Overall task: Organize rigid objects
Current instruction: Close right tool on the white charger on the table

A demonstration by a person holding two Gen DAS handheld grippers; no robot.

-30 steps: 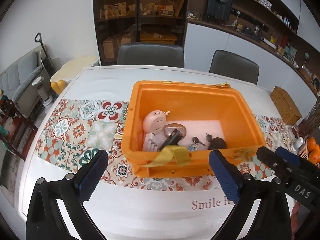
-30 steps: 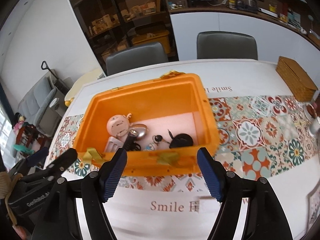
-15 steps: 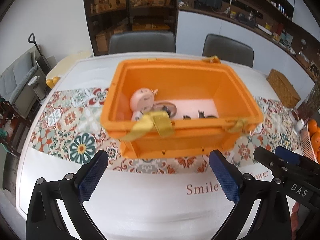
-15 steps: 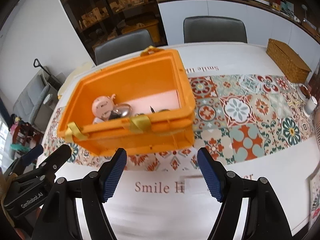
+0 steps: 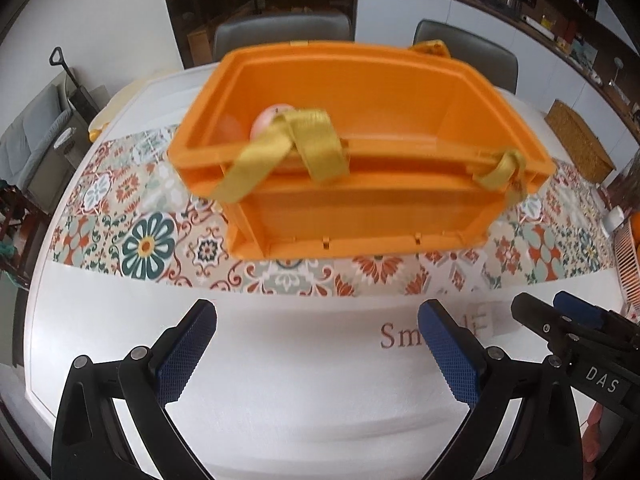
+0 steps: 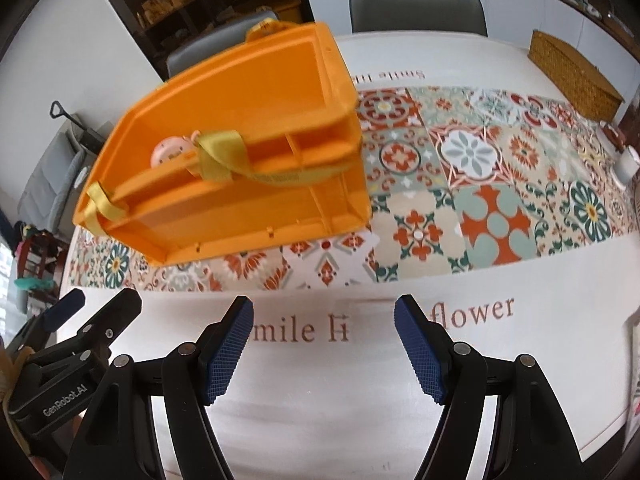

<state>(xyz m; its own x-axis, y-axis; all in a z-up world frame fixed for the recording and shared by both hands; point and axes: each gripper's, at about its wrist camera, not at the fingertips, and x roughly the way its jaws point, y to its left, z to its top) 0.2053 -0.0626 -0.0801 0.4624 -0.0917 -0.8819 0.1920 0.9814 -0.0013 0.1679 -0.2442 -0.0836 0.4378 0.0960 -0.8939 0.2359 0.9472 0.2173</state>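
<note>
An orange plastic bin [image 5: 360, 216] stands on the patterned runner, with yellow straps [image 5: 316, 148] draped over its near rim. Its near wall hides most of what lies inside; only a round pink object [image 5: 272, 118] shows. My left gripper [image 5: 316, 344] hangs open over the white table in front of the bin, nothing between its blue pads. In the right wrist view the bin [image 6: 224, 216] lies up and left, and the pink object [image 6: 172, 152] peeks over its rim. My right gripper [image 6: 324, 336] is open and empty too, beside the left gripper [image 6: 96, 320].
A wicker box [image 6: 572, 68] sits at the table's far right, with a white cup [image 6: 626, 164] at the right edge. Two grey chairs [image 5: 280, 36] stand behind the table. The tablecloth carries printed lettering [image 6: 472, 314] just ahead of the fingers.
Both grippers have sunk toward the table side by side, jaws unchanged. The bin, seen from above before, now shows its near wall, which hides most of its contents.
</note>
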